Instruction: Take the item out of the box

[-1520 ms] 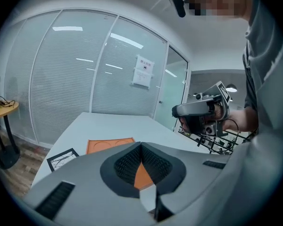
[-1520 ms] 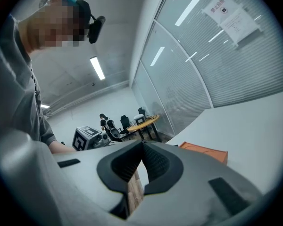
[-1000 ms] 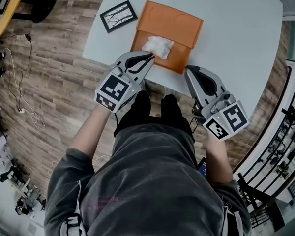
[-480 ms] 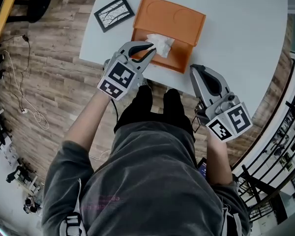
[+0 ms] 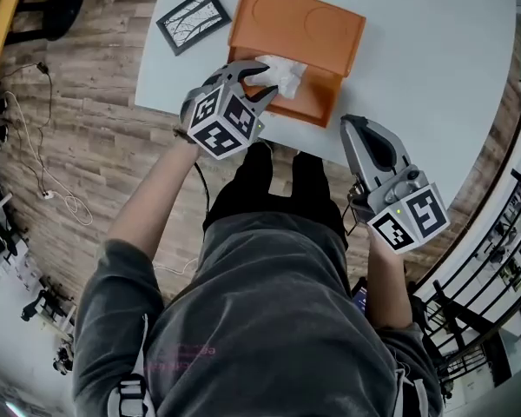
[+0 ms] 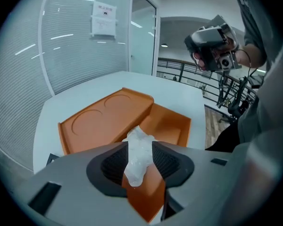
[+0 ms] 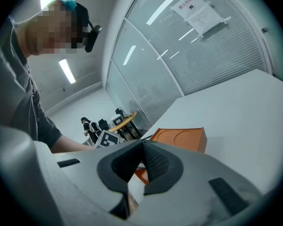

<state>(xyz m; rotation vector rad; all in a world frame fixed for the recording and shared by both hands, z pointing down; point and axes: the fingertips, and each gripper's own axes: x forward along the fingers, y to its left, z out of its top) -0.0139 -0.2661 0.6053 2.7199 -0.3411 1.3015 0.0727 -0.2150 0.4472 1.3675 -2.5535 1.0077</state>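
An orange box [image 5: 319,104] lies open at the table's near edge, its lid [image 5: 300,20] folded back. A crumpled white item [image 5: 282,72] sits in the box. My left gripper [image 5: 262,78] reaches over the box's near left corner; its jaws are opening, with the white item [image 6: 139,154] in the gap between them and still resting in the box [image 6: 172,126]. My right gripper [image 5: 352,124] hovers at the table's edge, right of the box and apart from it, jaws closed together and empty. In the right gripper view the box [image 7: 179,138] lies ahead.
A black-framed picture [image 5: 191,20] lies on the white table [image 5: 425,59] left of the box. Wooden floor lies below the table's near edge. A black railing [image 5: 495,259] runs along the right. The person's legs are close under the grippers.
My left gripper has moved forward to the box and its jaws have parted around the white item. The right gripper has stayed about where it was.
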